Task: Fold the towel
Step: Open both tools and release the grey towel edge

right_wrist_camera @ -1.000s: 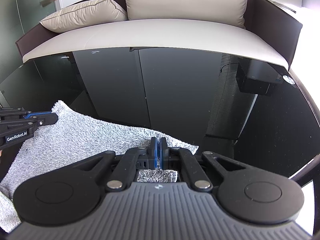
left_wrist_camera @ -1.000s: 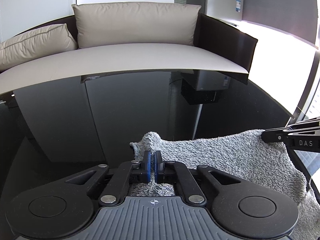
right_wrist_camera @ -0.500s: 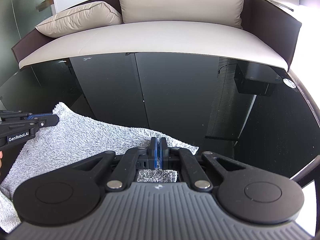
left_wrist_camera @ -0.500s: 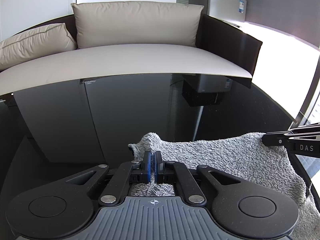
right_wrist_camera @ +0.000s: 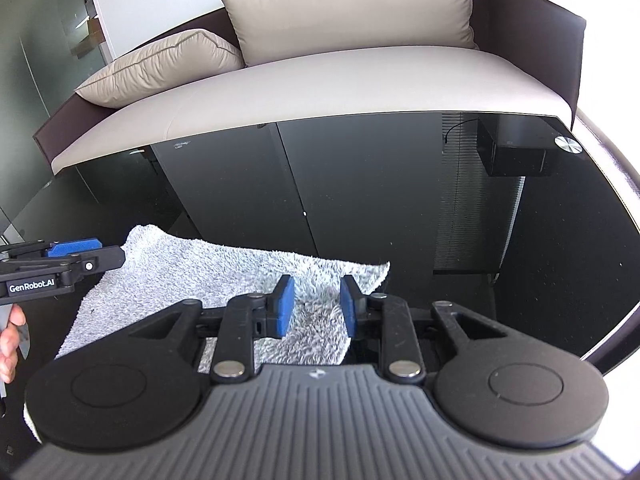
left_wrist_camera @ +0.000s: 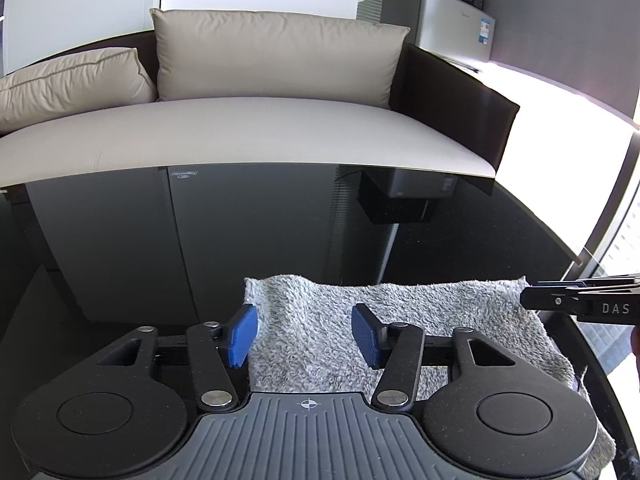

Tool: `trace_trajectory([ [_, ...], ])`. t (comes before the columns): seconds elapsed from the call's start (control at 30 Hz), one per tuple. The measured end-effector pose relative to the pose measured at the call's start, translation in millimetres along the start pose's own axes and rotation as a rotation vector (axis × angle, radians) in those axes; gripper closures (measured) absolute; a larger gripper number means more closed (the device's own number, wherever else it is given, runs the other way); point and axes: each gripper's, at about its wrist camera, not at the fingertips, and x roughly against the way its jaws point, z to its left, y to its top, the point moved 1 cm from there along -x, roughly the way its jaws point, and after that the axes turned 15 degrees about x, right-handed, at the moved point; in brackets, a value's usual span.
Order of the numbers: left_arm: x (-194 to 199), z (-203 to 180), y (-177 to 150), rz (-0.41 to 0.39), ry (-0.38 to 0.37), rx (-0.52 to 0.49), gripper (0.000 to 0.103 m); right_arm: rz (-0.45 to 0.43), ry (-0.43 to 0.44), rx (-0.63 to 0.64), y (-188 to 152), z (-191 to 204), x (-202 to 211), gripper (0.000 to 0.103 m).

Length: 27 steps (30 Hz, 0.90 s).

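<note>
Lying flat on the black glass table [left_wrist_camera: 280,248], the grey terry towel [left_wrist_camera: 400,312] runs its long axis from 9 o'clock to 3 o'clock across both wrist views, its far edge straight and parallel to the beige sofa [left_wrist_camera: 248,136] beyond at 12 o'clock. One corner sits at each end of that edge, and each gripper is over its own corner. The left gripper [left_wrist_camera: 306,334] has its blue pads [left_wrist_camera: 240,336] spread well apart and still opening, towel pile showing between them but neither pad pressing on it. The right gripper [right_wrist_camera: 316,308] also has its jaws opening, less widely, with the towel's corner region lying loose between the pads [right_wrist_camera: 285,306]. In the left wrist view the right tool's tip reaches in at 3 o'clock over the far right corner; in the right wrist view the left tool comes in at 9 o'clock, with a hand [right_wrist_camera: 12,340] on its handle. My judgement: this fold has just been laid down, and the next fold would likely go across the long axis, so either hand is equally near its own short end, each end at 6 o'clock from its tool
</note>
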Motion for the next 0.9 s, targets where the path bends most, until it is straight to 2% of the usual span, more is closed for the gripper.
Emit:
trace_trajectory([
  [0.23, 47.2, 15.7, -26.2, 0.047, -0.073, 0.024, 0.027, 0.018, 0.037, -0.041, -30.5, 1.6, 35.4, 0.074],
  [0.37, 71.9, 10.9, -45.9, 0.062, -0.117, -0.008, 0.027, 0.020, 0.072, -0.087, -52.7, 2.8, 58.1, 0.074],
  [0.6, 86.3, 8.2, -68.6, 0.078, -0.144, -0.038, 0.033, 0.017, 0.106, -0.113, -75.5, 5.2, 83.6, 0.074],
  [0.77, 89.0, 9.2, -72.8, 0.077, -0.148, -0.035, 0.041, 0.021, 0.111, -0.125, -81.5, 9.4, 83.3, 0.075],
  [0.9, 90.0, 5.5, -76.1, 0.085, -0.156, -0.057, 0.047, 0.020, 0.118, -0.078, -78.0, 17.0, 79.3, 0.075],
])
